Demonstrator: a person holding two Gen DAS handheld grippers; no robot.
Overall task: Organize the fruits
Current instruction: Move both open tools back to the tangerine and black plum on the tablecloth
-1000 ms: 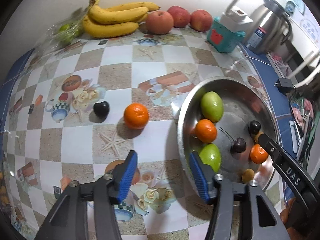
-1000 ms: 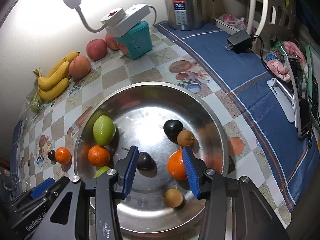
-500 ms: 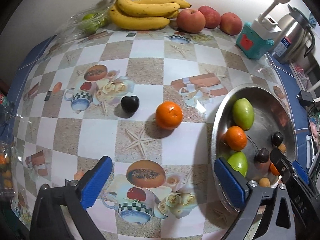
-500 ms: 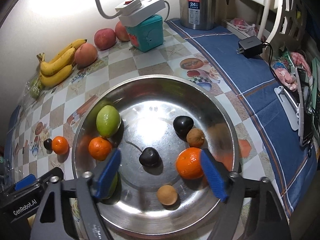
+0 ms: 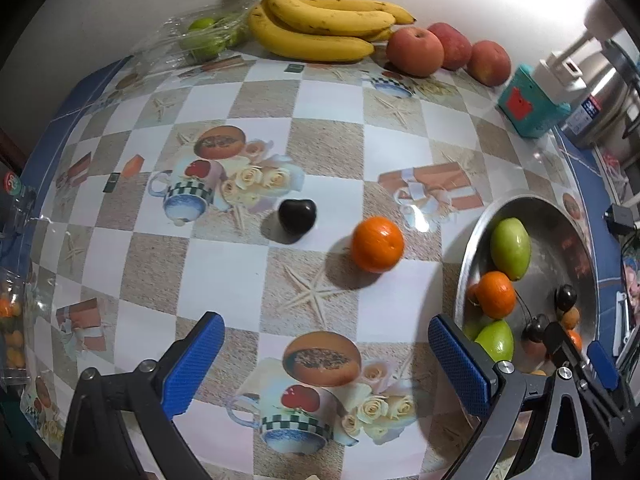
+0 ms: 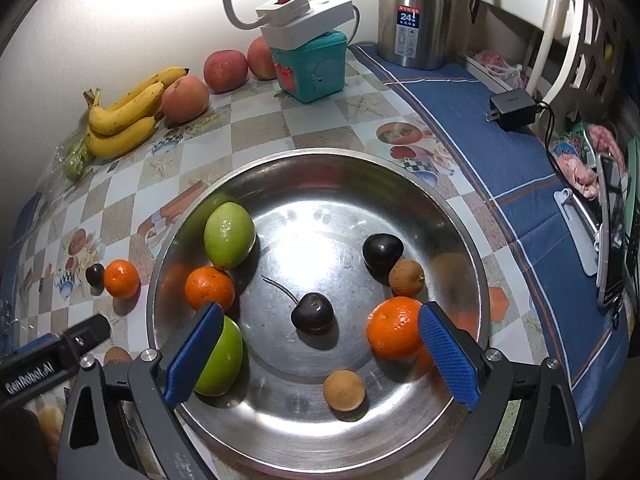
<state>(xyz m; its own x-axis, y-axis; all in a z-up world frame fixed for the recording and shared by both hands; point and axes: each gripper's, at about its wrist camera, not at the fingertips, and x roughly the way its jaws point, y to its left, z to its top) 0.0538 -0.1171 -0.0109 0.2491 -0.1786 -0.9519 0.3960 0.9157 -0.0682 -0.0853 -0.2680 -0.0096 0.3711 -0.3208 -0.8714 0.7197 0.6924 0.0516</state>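
Note:
A steel bowl [image 6: 460, 220] holds two green fruits, two oranges, dark cherries and two small brown fruits. My right gripper [image 6: 320, 356] is open and empty just above it, with a stemmed cherry [image 6: 312, 313] between its jaws. An orange [image 5: 377, 244] and a dark cherry [image 5: 297, 216] lie on the patterned tablecloth left of the bowl [image 5: 468, 256]. My left gripper [image 5: 324, 364] is open and empty, low over the cloth, nearer me than both.
Bananas [image 5: 320, 28], three apples [image 5: 416, 51] and bagged green fruit [image 5: 200, 36] line the back wall. A teal box [image 6: 312, 64] with a power strip, a steel kettle [image 6: 416, 12] and a charger [image 6: 514, 106] stand at the back right.
Both grippers opened wide. The left gripper swung left, away from the bowl, toward the loose orange and cherry. The right gripper let go of the stemmed cherry, which now lies in the bowl.

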